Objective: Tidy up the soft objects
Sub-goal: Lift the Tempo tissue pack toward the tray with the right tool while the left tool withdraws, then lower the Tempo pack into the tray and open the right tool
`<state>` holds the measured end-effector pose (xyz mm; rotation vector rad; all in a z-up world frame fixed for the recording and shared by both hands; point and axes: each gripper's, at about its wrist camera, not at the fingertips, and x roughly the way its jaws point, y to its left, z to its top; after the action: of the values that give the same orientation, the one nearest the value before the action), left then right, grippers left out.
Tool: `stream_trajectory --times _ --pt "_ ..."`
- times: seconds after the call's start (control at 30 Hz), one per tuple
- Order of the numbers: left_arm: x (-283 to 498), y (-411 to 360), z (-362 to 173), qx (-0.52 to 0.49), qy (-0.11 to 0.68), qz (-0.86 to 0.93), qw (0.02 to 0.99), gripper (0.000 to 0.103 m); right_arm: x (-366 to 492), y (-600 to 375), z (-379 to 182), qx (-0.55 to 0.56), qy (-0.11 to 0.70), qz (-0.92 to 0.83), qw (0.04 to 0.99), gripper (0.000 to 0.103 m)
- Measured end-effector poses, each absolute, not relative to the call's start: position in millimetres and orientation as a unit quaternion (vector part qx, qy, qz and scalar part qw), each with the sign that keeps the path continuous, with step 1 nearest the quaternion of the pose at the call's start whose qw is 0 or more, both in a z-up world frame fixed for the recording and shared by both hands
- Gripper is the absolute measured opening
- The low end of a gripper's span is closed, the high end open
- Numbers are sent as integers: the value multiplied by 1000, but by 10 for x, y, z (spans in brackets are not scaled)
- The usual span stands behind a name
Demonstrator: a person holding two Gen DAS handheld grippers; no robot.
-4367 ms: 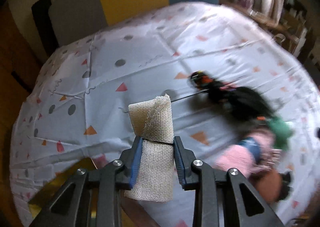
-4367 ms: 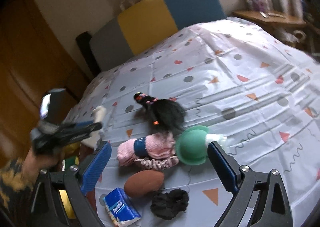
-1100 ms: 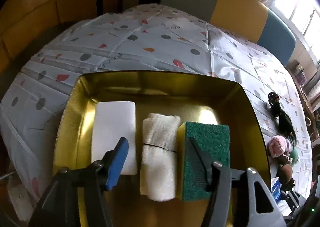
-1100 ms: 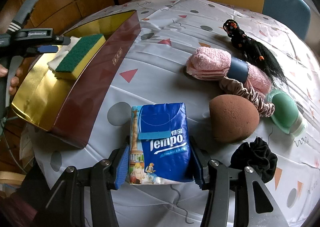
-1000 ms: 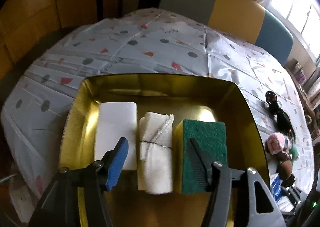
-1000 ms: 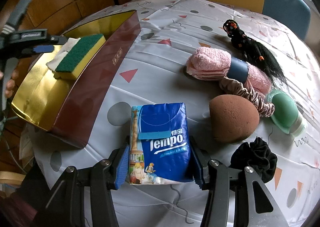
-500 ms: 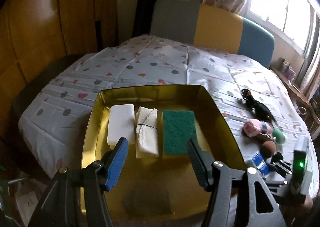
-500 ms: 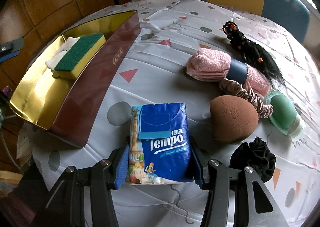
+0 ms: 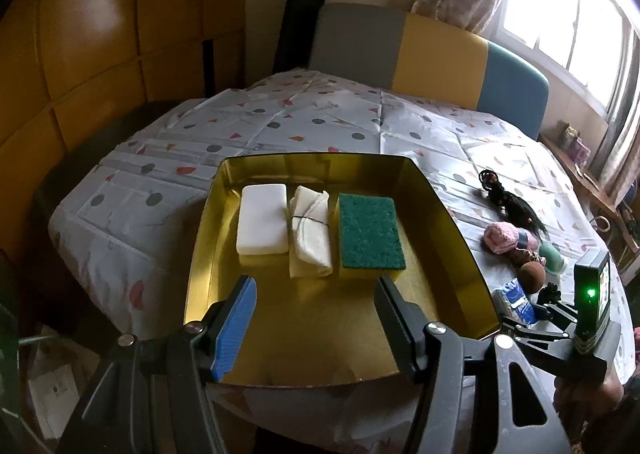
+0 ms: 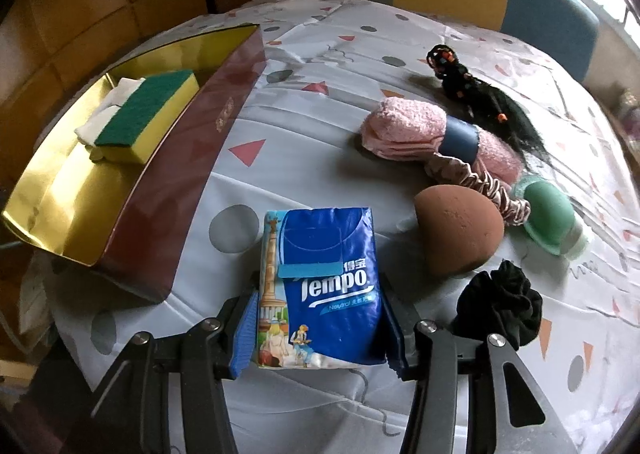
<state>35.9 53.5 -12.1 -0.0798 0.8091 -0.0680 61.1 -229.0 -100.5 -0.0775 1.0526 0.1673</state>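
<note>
While your left gripper hangs over the near part of the gold tray, its jaws stand wide apart with nothing between them. Three soft items sit in a row across the tray's far half, ahead of the fingertips and well apart from them: white sponge block on the left, rolled gauze cloth bound by a thin black band in the middle, green-topped scouring sponge on the right. All three lie side by side, touching or nearly so.

Your right gripper is clamped on the blue Tempo tissue pack: both blue pads press its lower sides. Pack lies flat, label up, on the patterned tablecloth, just beside the tray's maroon outer wall; whether it is lifted off the cloth, you cannot tell.

Loose items to the right of the pack on the cloth:
- brown makeup sponge, nearest, just beside the pack
- black scrunchie, close to your right finger
- pink rolled towel with a blue band, farther off
- pink satin scrunchie resting against towel and brown sponge
- green puff beyond the brown sponge
- black hairpiece with coloured beads, farthest, behind the towel

From the left view, your right gripper and its pack show just past the tray's near right corner
</note>
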Motion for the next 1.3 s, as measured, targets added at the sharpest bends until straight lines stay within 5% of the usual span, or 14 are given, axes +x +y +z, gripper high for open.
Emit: stream_trajectory --times 0.8,1.3 --pt "276 656 -153 -41 394 -25 918 62 546 -1720 -77 -28 431 138 891 52" --pt "243 818 -182 -55 397 -7 916 62 906 -759 -392 -88 533 233 809 52"
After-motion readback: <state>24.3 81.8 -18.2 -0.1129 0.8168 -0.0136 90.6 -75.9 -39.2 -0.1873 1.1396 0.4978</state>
